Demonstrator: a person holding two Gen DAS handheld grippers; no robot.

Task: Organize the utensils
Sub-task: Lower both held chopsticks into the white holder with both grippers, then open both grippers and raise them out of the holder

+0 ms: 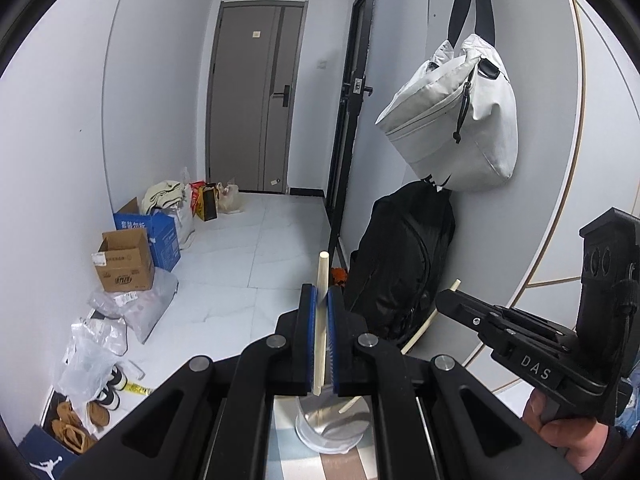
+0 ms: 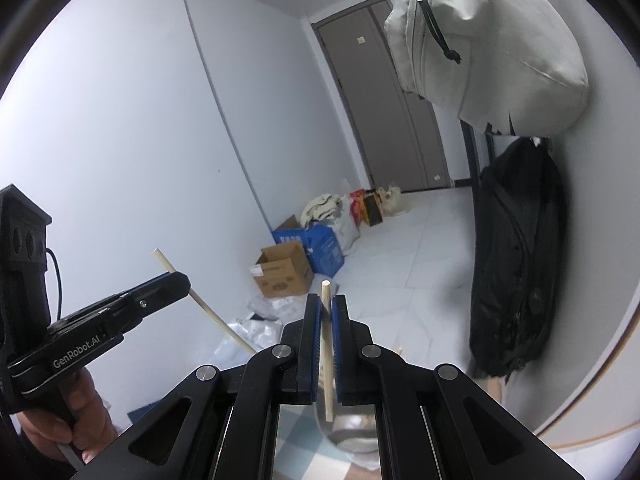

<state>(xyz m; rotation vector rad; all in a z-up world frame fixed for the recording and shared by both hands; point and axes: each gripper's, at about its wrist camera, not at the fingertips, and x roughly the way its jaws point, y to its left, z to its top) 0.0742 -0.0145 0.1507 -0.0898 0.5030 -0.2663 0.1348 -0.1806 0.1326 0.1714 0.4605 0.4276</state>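
Wooden and pale, one chopstick [image 1: 321, 320] stands nearly upright between the blue-padded fingers [image 1: 309, 336] of the left gripper [image 1: 321, 304], which pinch it tight partway along its length. Its top end pokes above the pads and its lower end hangs over a shiny metal cup [image 1: 332, 424] that sits on a striped cloth [image 1: 280, 464] on the table.

The right gripper [image 2: 327, 312] does the same with a second chopstick [image 2: 326, 344]: its fingers [image 2: 314, 340] are closed narrowly on the stick, which tilts only slightly, with its lower end over the same metal cup [image 2: 352, 428].

From the left wrist view, the right gripper [image 1: 448, 300] appears at the right edge, held by a hand [image 1: 568, 432], with its chopstick [image 1: 420, 332] slanting beneath it.

Beyond the table, a white bag [image 1: 452, 120] hangs on the wall above a black backpack [image 1: 404, 264], and cardboard boxes [image 1: 124, 260] line the tiled floor [image 1: 248, 248] near a grey door [image 1: 256, 100].
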